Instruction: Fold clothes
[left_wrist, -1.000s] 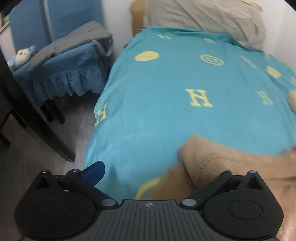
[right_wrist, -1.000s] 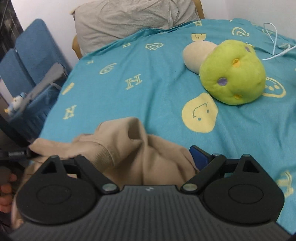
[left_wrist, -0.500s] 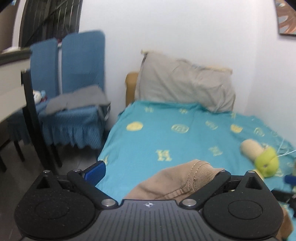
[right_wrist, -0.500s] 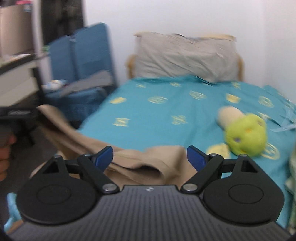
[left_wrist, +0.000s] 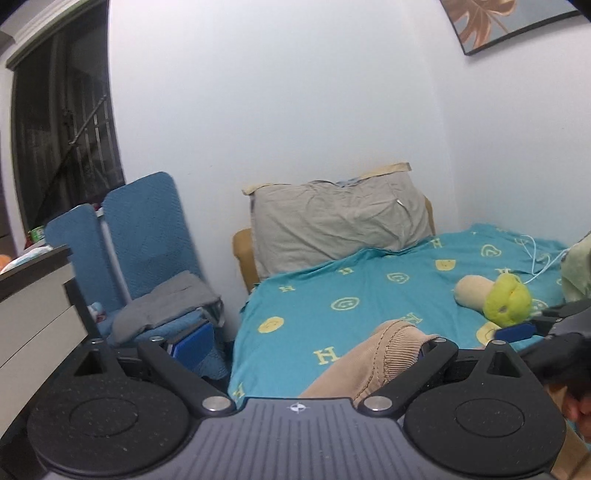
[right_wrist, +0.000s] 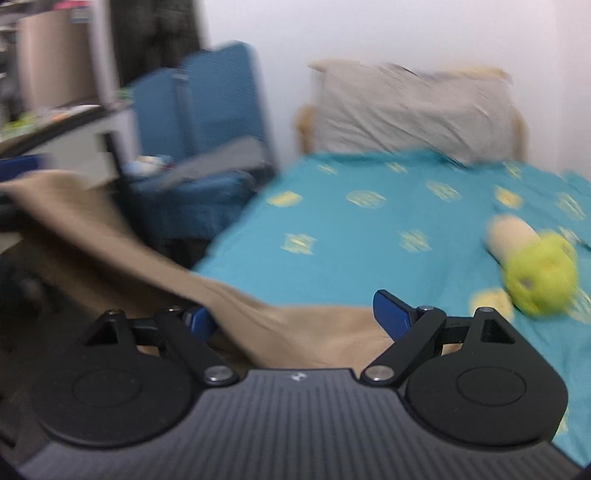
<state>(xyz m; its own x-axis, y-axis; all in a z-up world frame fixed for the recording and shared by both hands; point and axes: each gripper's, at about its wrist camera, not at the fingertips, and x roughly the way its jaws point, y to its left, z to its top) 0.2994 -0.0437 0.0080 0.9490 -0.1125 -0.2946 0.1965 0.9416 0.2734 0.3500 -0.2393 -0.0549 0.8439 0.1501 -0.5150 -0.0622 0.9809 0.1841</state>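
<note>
A tan garment with a ribbed hem (left_wrist: 384, 350) hangs between the two grippers above the near end of the bed. In the left wrist view my left gripper (left_wrist: 306, 343) has its jaws wide apart, and the ribbed hem lies against the right finger (left_wrist: 424, 350). In the right wrist view the garment (right_wrist: 229, 295) stretches from the far left down across my right gripper (right_wrist: 295, 314), whose blue pads (right_wrist: 391, 314) stand wide apart with cloth between them. The right gripper also shows at the right edge of the left wrist view (left_wrist: 546, 325).
The bed has a teal sheet with yellow prints (left_wrist: 369, 295) and a grey pillow (left_wrist: 340, 221) at its head. A green and beige plush toy (left_wrist: 498, 299) lies on the right. Blue chairs with grey cloth (left_wrist: 162, 302) stand left, beside a white desk (left_wrist: 33, 310).
Both grippers have risen and tilted up from the bed, lifting the tan garment off the sheet. The garment now stretches out between them. The right wrist view is blurred by motion.
</note>
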